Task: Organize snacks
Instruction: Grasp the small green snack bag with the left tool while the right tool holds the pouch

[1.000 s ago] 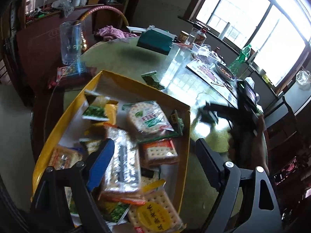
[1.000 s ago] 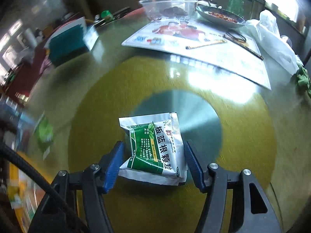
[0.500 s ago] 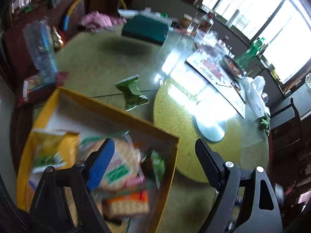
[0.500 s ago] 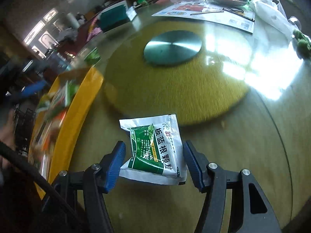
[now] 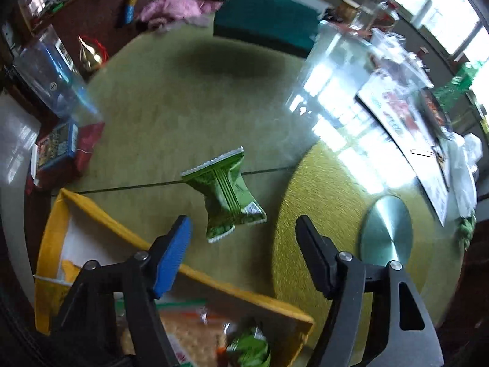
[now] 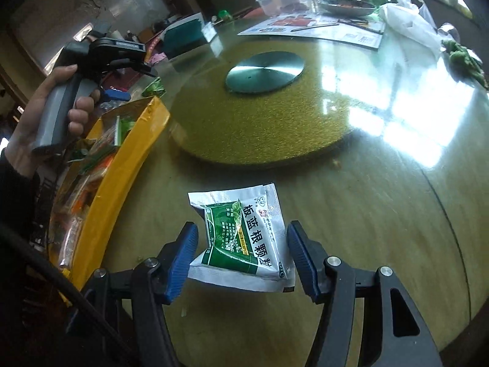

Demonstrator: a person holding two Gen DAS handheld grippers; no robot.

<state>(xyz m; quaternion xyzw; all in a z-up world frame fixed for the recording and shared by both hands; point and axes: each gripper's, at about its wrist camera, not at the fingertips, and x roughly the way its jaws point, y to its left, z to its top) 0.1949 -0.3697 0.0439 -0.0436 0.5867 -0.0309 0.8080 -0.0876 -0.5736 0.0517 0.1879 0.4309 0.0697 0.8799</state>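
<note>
Green-and-white foil sachet (image 6: 244, 238) sits clamped between the blue pads of the right gripper (image 6: 241, 253), raised just above the glass surface (image 6: 366, 214) beside the yellow tray (image 6: 122, 165). Left gripper (image 5: 241, 238) — jaws closing, nothing between them — points down at a crumpled green packet (image 5: 227, 195) lying on the surface just beyond the tray's rim. Tray holds assorted snack packs (image 5: 195, 330).

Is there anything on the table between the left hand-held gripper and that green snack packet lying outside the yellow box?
Nothing visible: only bare table lies between the left hand-held gripper, whose jaws are closing on nothing, and the green packet.
</note>
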